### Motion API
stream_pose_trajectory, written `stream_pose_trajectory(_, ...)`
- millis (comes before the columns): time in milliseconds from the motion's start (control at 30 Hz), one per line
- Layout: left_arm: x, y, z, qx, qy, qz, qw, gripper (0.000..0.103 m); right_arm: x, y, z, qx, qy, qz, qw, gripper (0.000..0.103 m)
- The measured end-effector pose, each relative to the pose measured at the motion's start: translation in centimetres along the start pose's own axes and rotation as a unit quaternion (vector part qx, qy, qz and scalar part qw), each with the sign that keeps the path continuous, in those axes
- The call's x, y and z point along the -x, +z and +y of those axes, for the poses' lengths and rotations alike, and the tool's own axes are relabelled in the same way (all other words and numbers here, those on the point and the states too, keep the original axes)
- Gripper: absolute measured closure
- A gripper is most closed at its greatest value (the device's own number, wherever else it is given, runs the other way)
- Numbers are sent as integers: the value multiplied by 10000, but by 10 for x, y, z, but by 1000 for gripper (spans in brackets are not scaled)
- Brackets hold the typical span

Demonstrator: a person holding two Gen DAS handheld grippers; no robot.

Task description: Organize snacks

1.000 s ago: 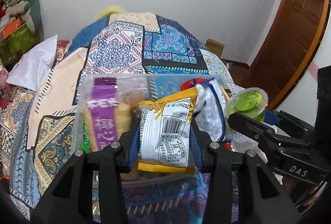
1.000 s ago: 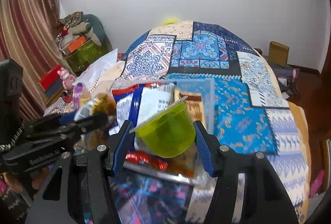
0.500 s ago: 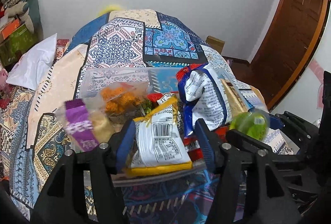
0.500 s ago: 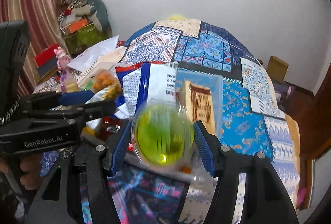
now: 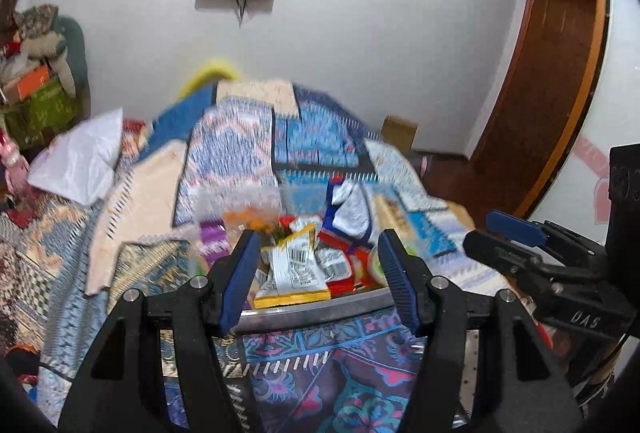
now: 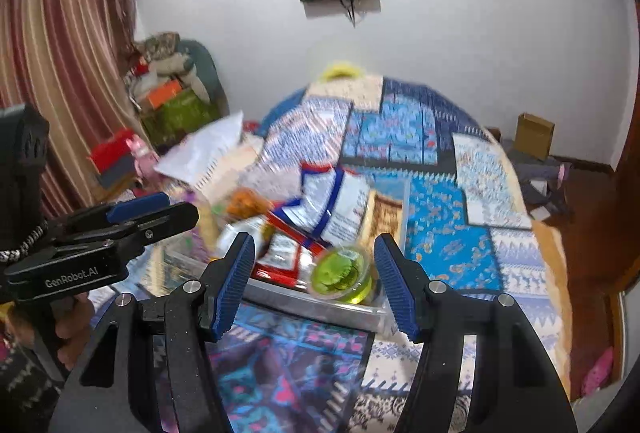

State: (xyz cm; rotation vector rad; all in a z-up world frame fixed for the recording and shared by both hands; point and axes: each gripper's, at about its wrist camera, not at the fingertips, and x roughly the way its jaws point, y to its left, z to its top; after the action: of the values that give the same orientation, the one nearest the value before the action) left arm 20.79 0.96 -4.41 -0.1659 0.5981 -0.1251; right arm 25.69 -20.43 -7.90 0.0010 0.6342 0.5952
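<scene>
A clear plastic bin (image 5: pixel 320 307) (image 6: pixel 304 299) sits on the patterned bedspread and holds several snack packs. A yellow-and-white packet (image 5: pixel 294 273) lies at its near side in the left wrist view. A green jelly cup (image 6: pixel 340 271) lies in the bin's near right corner. A blue-and-white bag (image 6: pixel 334 201) and a red packet (image 6: pixel 280 253) lie behind it. My left gripper (image 5: pixel 318 279) is open and empty, raised before the bin. My right gripper (image 6: pixel 314 281) is open and empty too, drawn back from the cup.
The bed (image 6: pixel 440 233) fills the middle of the room. A white pillow (image 5: pixel 80 161) lies at the left. Piled boxes and toys (image 6: pixel 168 101) stand by the curtain. A cardboard box (image 6: pixel 534 135) sits on the floor at the right, near a wooden door (image 5: pixel 552 81).
Both grippers opened and let go: the yellow-and-white packet and the green cup now lie in the bin. Both grippers have pulled back and up from the bin.
</scene>
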Motion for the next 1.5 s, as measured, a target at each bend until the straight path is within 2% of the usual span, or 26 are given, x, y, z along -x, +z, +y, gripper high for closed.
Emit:
stream_pose_trajectory(133, 53, 4, -11, -142, 61, -537, 9984, 41, 42, 8, 13, -57, 96, -433, 9990, 44)
stream_pose_trajectory(167, 62, 5, -13, -166, 64, -623, 9979, 38, 51, 10, 15, -78, 132, -535, 9985, 44)
stream_pose_trajectory(233, 84, 4, -16, -193, 70, -853, 9961, 26, 72, 11, 22, -93, 181, -747, 9970, 43)
stream_pose_trajectory(267, 96, 3, -17, -213, 80, -982, 9949, 24, 79, 12, 25, -86, 190, -823, 9964, 41)
stream_pose_trajectory(433, 134, -1, -24, -276, 156, -1378, 9899, 4, 113, 8, 47, 91, 45, -1204, 9927, 18)
stream_pose_trajectory(500, 144, -4, -29, -386, 303, -1527, 9871, 1, 121, 5, 52, 111, -21, -1308, 9913, 10)
stream_pose_trajectory(533, 147, -5, -31, -426, 348, -1561, 9862, 1, 123, 3, 54, 107, -48, -1346, 9908, 5)
stream_pose_trajectory(600, 151, -8, -33, -452, 368, -1562, 9860, 1, 128, 0, 56, 68, -76, -1416, 9899, 0)
stream_pose_trajectory(1500, 162, -23, -39, -529, 374, -1535, 9860, 1, 138, -13, 62, 120, -237, -1401, 9898, 0)
